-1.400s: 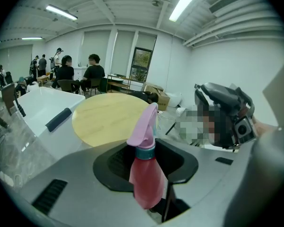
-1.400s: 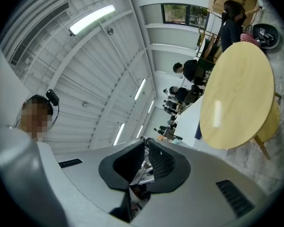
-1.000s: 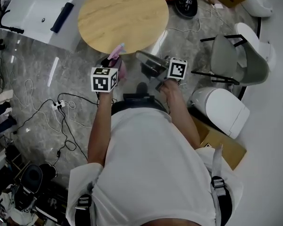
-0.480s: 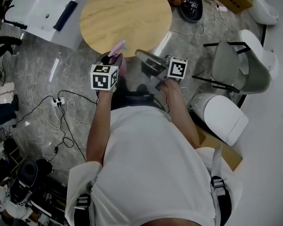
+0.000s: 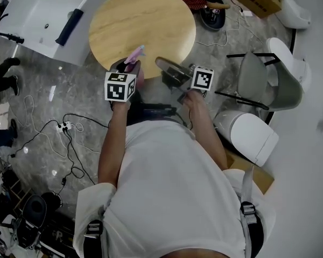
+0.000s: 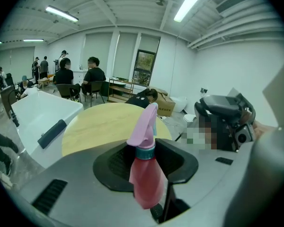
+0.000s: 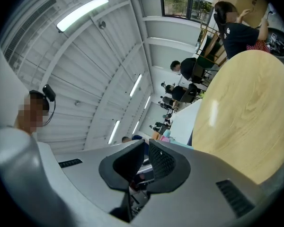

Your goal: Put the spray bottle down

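Note:
A pink spray bottle [image 5: 134, 56] with a teal collar and a pink trigger head stands upright between the jaws of my left gripper [image 5: 128, 66], which is shut on its body. In the left gripper view the bottle [image 6: 144, 178] fills the middle of the left gripper [image 6: 144, 157], with its nozzle pointing over the round wooden table [image 6: 97, 124]. In the head view it hangs at the near edge of that table [image 5: 142, 18]. My right gripper [image 5: 167, 67] hovers beside it to the right, tilted upward. Its jaws [image 7: 146, 160] are together with nothing between them.
A white tub [image 5: 40, 7] with a dark bar [image 5: 69, 27] lies left of the table. A grey chair [image 5: 261, 71] and white fixtures [image 5: 250, 130] stand to the right. Cables [image 5: 70, 136] trail over the floor. Several people sit beyond the table [image 6: 78, 74].
The head view has shifted slightly. Both grippers and the bottle keep their places by the table's near edge.

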Demonstrator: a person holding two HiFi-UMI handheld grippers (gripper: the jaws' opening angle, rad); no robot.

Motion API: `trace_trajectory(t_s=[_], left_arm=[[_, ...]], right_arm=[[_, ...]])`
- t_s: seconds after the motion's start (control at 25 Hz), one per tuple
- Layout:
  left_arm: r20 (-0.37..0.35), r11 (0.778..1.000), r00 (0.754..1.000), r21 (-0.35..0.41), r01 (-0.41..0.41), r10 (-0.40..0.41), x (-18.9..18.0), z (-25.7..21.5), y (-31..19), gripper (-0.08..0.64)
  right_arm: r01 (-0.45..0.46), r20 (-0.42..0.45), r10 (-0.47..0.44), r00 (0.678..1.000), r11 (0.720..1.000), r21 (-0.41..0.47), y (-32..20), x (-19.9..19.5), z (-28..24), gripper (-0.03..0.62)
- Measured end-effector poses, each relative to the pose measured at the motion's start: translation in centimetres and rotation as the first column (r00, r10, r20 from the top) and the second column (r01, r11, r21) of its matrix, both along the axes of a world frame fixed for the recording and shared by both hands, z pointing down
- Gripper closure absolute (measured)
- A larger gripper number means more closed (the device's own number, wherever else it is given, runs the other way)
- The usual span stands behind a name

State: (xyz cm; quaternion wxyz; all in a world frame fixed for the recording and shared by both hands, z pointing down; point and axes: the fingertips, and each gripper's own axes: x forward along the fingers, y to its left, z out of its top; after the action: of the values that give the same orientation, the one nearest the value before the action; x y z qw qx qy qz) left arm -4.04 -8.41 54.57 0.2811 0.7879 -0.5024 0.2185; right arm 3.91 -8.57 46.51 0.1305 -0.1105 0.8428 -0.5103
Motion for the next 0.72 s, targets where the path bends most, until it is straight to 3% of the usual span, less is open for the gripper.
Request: trace_trajectory(t_s=[0.44,0.72], left_arm=[[-0.052,0.998,0.997,0.009,-0.061,0.061,-2.7,0.5,-6.2,0.422],[-0.073,0.995,0.993,0.014,-0.096,0.097,-3.0,0.8,-7.4,0.422]], right_arm=[[-0.065,-0.049,0.065,0.997,0.998,-0.002,-5.5,-3.3,0.1,0.573],[-0.099,-0.068,0.100,0.993,0.995,0.012,-6.1,-3.9,-0.2,0.573]])
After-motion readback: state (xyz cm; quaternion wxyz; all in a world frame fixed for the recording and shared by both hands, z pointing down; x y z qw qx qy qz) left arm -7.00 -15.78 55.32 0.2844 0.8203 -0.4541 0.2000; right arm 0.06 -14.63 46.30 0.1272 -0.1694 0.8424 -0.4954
